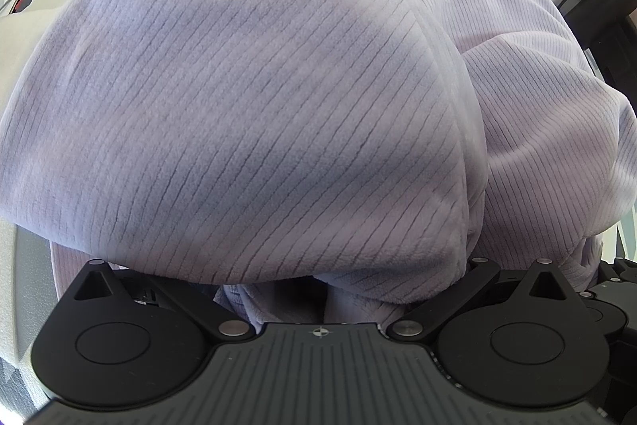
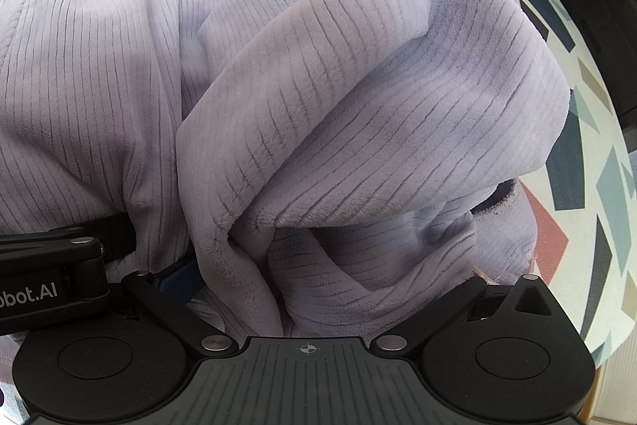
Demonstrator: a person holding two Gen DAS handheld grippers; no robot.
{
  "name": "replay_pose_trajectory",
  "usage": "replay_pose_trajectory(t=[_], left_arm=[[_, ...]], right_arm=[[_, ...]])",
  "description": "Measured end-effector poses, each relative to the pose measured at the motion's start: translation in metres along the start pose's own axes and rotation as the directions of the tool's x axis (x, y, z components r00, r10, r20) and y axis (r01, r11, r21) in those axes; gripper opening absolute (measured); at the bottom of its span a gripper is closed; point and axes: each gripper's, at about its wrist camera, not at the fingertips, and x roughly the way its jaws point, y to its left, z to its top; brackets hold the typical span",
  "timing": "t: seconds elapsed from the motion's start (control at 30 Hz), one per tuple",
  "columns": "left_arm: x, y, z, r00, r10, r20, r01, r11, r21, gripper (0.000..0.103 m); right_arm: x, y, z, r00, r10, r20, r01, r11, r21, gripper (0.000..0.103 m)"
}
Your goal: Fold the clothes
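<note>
Right now the lilac ribbed fleece garment (image 1: 247, 98) drapes over both my tools, left tool (image 1: 318, 289) and right tool (image 2: 306, 289), bunched above the patterned worktop (image 2: 589, 194), fingertips buried so I can't tell their grip.

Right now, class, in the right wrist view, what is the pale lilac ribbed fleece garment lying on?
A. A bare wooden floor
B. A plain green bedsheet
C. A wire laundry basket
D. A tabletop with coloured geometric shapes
D: at the right edge, beside the pale lilac ribbed fleece garment, a white tabletop with teal, red and tan geometric patches shows.
</note>
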Motion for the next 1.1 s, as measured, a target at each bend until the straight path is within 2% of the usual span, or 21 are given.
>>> replay_pose_trajectory(t=[1.1], left_arm=[[0.0002, 0.0011, -0.0010, 1.000, 0.002, 0.001, -0.002, 1.000, 0.002, 0.103]], right_arm=[[0.0010, 0.0042, -0.0016, 1.000, 0.001, 0.002, -0.001, 1.000, -0.001, 0.103]])
